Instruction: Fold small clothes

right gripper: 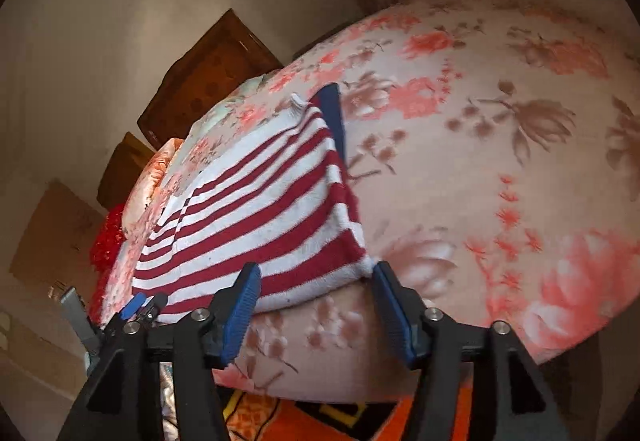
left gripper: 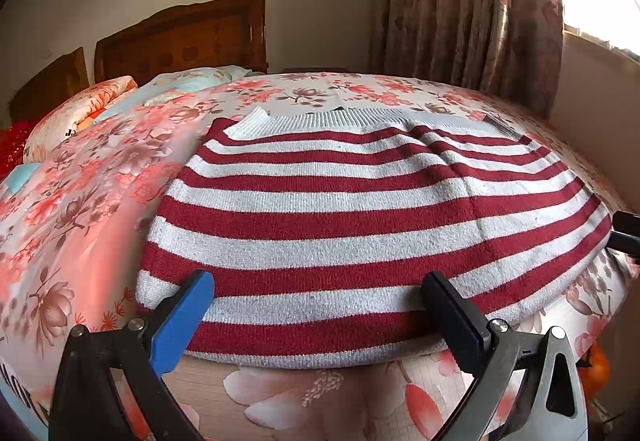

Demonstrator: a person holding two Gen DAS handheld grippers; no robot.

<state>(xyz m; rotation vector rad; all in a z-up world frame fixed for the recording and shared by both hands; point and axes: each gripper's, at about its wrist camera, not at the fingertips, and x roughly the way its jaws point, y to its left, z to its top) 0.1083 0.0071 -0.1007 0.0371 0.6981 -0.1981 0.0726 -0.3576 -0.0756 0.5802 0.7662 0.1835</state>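
The red-and-white striped knitted sweater [left gripper: 360,217] lies flat on the bed with the floral pink bedspread [left gripper: 92,177], its ribbed white hem at the far side and its folded near edge running crosswise, straight ahead of the left claw [left gripper: 320,305]. That claw is spread wide, its blue pad and black pad bracketing the near edge toward the sweater's left corner, pinching nothing. The right claw [right gripper: 316,293] is likewise spread, straddling the near right corner of the sweater [right gripper: 256,209] without gripping it (the corner sits just inside the right-hand pad). Each claw is nearest its own corner, so the fold would likely go away from them, along the stripes' cross direction.
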